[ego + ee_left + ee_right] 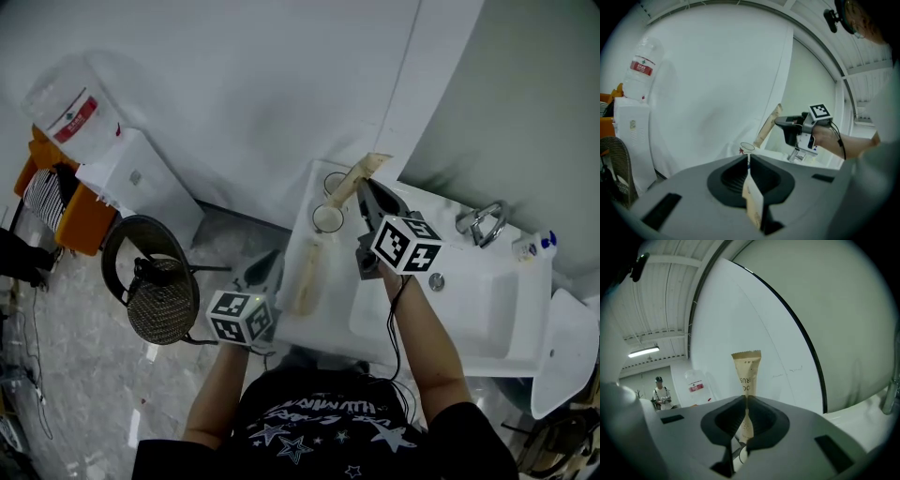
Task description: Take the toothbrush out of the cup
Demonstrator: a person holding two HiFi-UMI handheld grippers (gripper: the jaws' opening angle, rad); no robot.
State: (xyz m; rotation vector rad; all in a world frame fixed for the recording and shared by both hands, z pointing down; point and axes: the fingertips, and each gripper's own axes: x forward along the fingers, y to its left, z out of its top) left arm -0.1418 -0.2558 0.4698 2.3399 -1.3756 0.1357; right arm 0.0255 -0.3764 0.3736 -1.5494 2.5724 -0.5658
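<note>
Toothbrush, paper-wrapped: pinched between the jaws of the right gripper and held tilted, its lower end just beside the rim of the cup on the sink. Left gripper: jaws are pressed together on a tan paper packet.

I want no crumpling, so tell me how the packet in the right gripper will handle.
Likely light and fairly stiff: the packet stands straight above the right gripper, pinched only at its lower part. Its flat, crimped top looks like thin paper, so it may crease if squeezed hard.
</note>
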